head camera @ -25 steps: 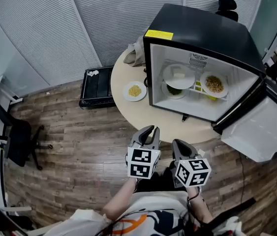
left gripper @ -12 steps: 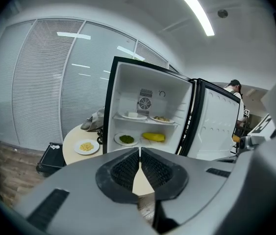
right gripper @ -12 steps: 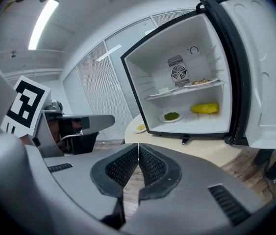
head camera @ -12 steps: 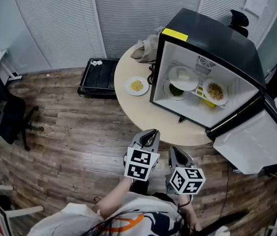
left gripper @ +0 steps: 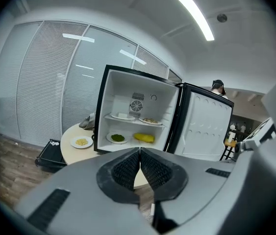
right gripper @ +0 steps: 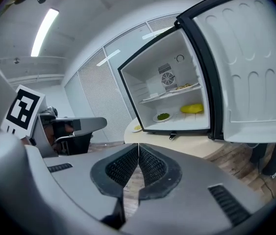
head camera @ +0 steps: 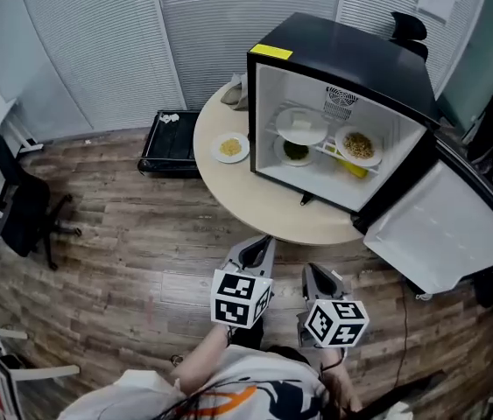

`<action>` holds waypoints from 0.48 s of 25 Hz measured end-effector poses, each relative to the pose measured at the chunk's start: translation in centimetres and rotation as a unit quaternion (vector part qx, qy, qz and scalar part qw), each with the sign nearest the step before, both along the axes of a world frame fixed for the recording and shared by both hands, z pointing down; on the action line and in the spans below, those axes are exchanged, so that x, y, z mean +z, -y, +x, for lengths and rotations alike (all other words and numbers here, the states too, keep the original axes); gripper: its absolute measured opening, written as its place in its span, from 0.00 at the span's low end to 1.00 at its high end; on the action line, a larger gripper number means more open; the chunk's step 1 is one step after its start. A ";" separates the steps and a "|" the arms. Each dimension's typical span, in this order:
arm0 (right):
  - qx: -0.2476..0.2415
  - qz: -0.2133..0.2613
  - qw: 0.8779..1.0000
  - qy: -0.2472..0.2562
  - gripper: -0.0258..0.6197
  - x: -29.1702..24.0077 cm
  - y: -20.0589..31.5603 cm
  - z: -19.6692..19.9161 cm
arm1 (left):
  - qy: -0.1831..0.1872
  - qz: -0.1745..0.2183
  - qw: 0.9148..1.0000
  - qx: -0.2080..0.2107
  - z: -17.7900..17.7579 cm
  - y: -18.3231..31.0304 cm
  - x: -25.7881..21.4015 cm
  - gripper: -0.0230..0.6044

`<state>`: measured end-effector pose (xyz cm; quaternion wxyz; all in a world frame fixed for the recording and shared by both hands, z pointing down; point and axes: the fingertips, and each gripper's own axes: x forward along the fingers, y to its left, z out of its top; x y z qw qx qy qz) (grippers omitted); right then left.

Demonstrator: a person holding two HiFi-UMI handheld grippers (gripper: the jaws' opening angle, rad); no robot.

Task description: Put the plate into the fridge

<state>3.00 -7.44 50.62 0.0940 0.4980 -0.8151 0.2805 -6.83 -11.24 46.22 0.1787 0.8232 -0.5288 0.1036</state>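
A small white plate (head camera: 230,147) with yellow food sits on the round beige table (head camera: 255,204), just left of the open fridge (head camera: 334,68). The plate also shows in the left gripper view (left gripper: 81,142) and, tiny, in the right gripper view (right gripper: 136,128). Both grippers hover over the wooden floor, short of the table's near edge. My left gripper (head camera: 259,247) (left gripper: 140,151) is closing its last bit, with pads together and nothing between them. My right gripper (head camera: 317,275) (right gripper: 138,146) is shut and empty.
The fridge door (head camera: 443,226) swings wide to the right. Inside the fridge are a white plate (head camera: 301,126), a noodle plate (head camera: 357,145), a green-food plate (head camera: 296,151) and a yellow item (head camera: 354,166). A black case (head camera: 169,143) and an office chair (head camera: 23,208) stand on the floor at left. A cloth (head camera: 235,90) lies on the table.
The head view has shifted, so the fridge and table sit further left and higher in it. Both grippers stay low in front of the body, the left cube slightly lower and further left.
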 end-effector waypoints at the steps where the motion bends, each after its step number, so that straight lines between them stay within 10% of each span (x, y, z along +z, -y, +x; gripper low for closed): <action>1: -0.001 0.002 1.000 0.002 0.07 -0.1 -0.6 0.5 | 0.002 0.001 1.000 -0.002 0.5 -0.8 0.0 0.06; 12: -0.023 0.012 1.000 0.015 0.07 -0.5 -7.7 3.6 | 0.015 -0.013 1.000 -0.008 3.9 -9.6 0.9 0.06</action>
